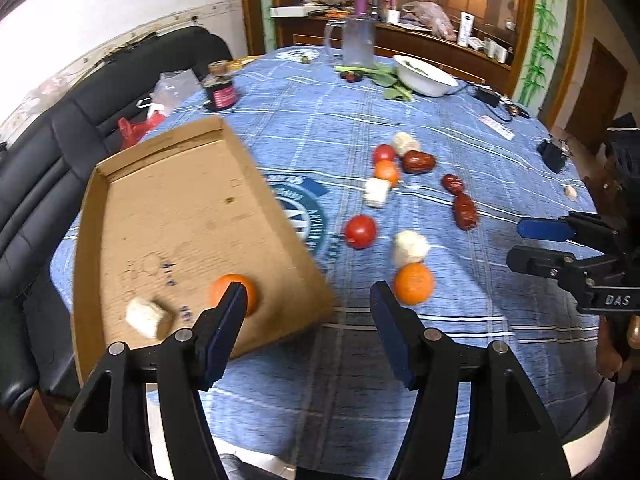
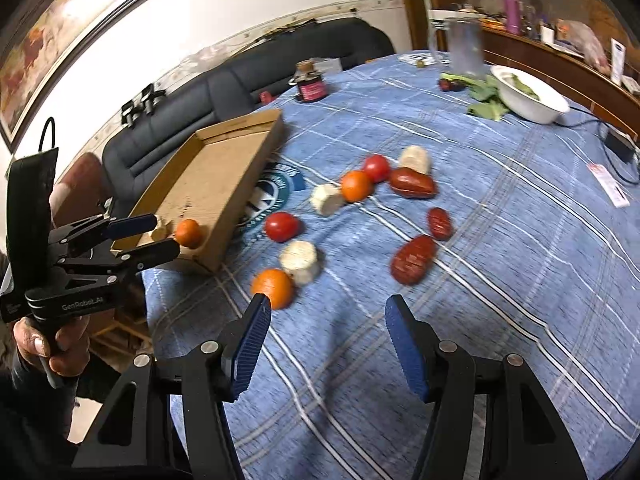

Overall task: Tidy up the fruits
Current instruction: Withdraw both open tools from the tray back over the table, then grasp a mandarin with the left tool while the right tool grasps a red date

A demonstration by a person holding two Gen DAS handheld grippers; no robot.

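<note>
A cardboard tray (image 1: 180, 216) (image 2: 224, 160) lies on the left of the blue-clothed table and holds one orange (image 1: 234, 290) (image 2: 189, 233) and a white chunk (image 1: 146, 316). Loose on the cloth are oranges (image 1: 414, 283) (image 2: 273, 288), tomatoes (image 1: 360, 231) (image 2: 282, 226), white chunks (image 1: 410, 246) (image 2: 300, 266) and red dates (image 1: 465, 210) (image 2: 413, 259). My left gripper (image 1: 308, 300) (image 2: 164, 234) hovers open over the tray's near right corner, with nothing between its fingers. My right gripper (image 2: 328, 302) (image 1: 516, 243) is open above the cloth, just short of the nearest loose orange.
At the far side stand a white bowl (image 1: 424, 76) with greens, a glass pitcher (image 1: 358, 42) and a dark jar (image 1: 220, 88). A black sofa (image 1: 80, 120) lies left of the table. Cables and a black adapter (image 1: 488, 96) sit at the far right edge.
</note>
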